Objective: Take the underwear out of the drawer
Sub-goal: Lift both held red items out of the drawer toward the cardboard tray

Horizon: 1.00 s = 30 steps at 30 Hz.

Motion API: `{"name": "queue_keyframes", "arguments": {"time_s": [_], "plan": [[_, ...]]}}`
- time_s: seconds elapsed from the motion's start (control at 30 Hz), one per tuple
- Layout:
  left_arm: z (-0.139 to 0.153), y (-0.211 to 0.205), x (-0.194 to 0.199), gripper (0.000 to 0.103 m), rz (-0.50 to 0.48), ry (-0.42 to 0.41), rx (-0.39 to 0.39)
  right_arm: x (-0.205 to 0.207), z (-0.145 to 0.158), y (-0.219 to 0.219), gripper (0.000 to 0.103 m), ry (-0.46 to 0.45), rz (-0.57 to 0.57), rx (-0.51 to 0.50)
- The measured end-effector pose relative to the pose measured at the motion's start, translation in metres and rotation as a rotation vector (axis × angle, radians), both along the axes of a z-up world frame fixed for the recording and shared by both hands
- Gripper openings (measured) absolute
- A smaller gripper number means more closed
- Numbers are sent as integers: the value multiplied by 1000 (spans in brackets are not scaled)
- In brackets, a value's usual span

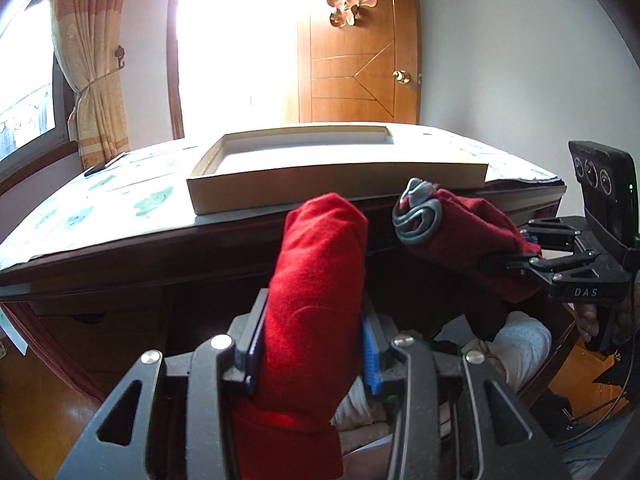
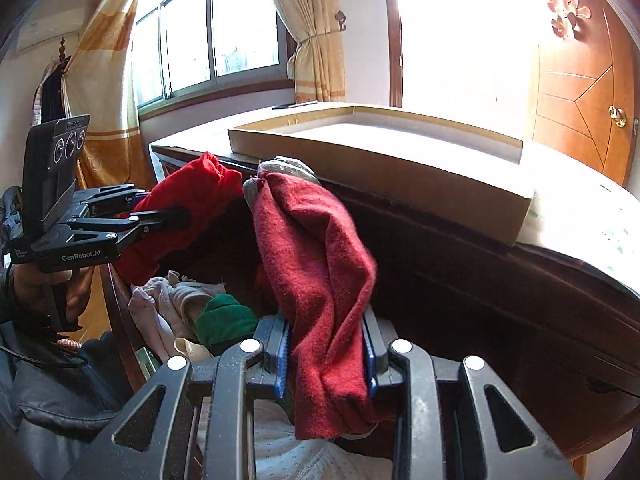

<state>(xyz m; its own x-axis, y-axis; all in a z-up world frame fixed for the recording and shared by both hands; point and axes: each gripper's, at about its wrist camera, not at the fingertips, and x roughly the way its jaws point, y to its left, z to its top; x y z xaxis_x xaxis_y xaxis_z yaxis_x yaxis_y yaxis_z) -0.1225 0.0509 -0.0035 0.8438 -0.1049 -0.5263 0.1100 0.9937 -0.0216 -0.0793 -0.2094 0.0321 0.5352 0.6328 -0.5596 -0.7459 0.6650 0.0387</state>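
My left gripper (image 1: 316,320) is shut on a bright red rolled underwear (image 1: 316,264), held upright above the open drawer (image 1: 560,344). In the right wrist view the same roll (image 2: 192,196) sticks out of the left gripper (image 2: 160,206) at the left. Pinched in my right gripper (image 2: 326,332) is a dark red rolled underwear (image 2: 316,256) with a grey waistband at its top. The left wrist view shows that roll (image 1: 460,236) in the right gripper (image 1: 516,250) at the right. Both rolls hang just in front of the dresser's top edge.
A shallow cardboard box (image 1: 336,194) (image 2: 400,172) lies on the dresser top (image 1: 100,208), close to its front edge. In the drawer lie several folded clothes, among them a green piece (image 2: 224,320), pinkish pieces (image 2: 160,304) and a white dotted one (image 1: 520,344). A door (image 1: 360,76) stands behind.
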Motion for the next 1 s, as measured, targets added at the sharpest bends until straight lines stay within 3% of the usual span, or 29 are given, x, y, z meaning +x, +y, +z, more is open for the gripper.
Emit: {"name": "queue_keyframes", "arguments": {"time_s": [1.0], "plan": [[17,-17,-12,38,6,-187,-1,-28,16,-9,30,-203,32,153]]}}
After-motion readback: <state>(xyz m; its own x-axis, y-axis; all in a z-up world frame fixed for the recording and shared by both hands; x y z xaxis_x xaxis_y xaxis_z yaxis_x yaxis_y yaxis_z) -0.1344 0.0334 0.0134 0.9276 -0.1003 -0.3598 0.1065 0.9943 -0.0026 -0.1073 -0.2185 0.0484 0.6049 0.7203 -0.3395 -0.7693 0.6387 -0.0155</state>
